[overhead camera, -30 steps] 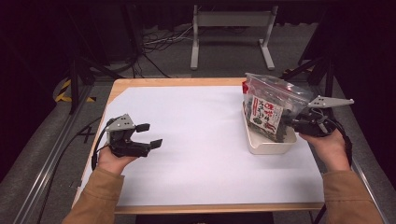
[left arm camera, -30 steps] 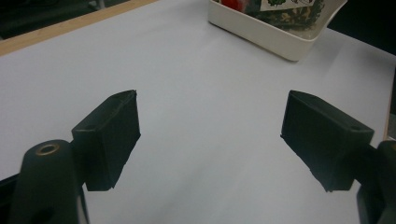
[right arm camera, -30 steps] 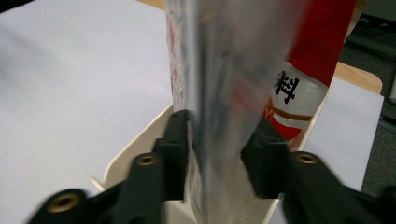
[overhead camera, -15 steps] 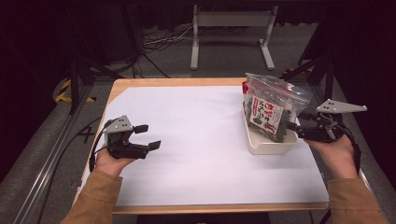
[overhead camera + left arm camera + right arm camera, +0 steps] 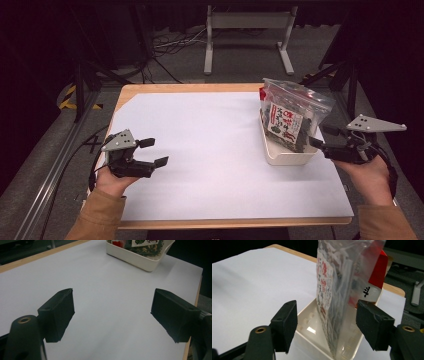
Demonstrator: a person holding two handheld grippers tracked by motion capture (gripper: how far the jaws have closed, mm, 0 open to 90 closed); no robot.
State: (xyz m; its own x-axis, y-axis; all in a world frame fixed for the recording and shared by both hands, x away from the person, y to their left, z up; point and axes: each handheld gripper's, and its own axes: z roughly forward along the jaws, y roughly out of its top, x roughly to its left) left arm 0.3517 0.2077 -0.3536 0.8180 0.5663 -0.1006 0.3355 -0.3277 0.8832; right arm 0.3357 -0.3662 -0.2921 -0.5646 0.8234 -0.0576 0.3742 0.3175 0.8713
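Note:
A clear zip bag [image 5: 292, 117] with dark contents and a printed label stands upright in a white bin [image 5: 280, 155] at the table's right. My right gripper [image 5: 322, 137] is just right of the bin with its jaws apart; they have just been opening. In the right gripper view the bag [image 5: 337, 290] rises ahead in the gap of the right gripper [image 5: 329, 322], and neither pad touches it. My left gripper [image 5: 152, 152] hovers open and holds nothing over the white sheet at the left. The left gripper view shows the left gripper [image 5: 111, 312] over bare sheet.
A white sheet [image 5: 200, 140] covers most of the wooden table [image 5: 150, 89]. A red and white pack [image 5: 378, 272] stands in the bin [image 5: 312, 325] behind the bag. The far bin [image 5: 135, 258] sits near the right edge. Cables and a metal stand lie on the floor beyond.
My right gripper has let go of the bag, opened its jaws and drawn back to the right, away from the bin. The left gripper has stayed where it was.

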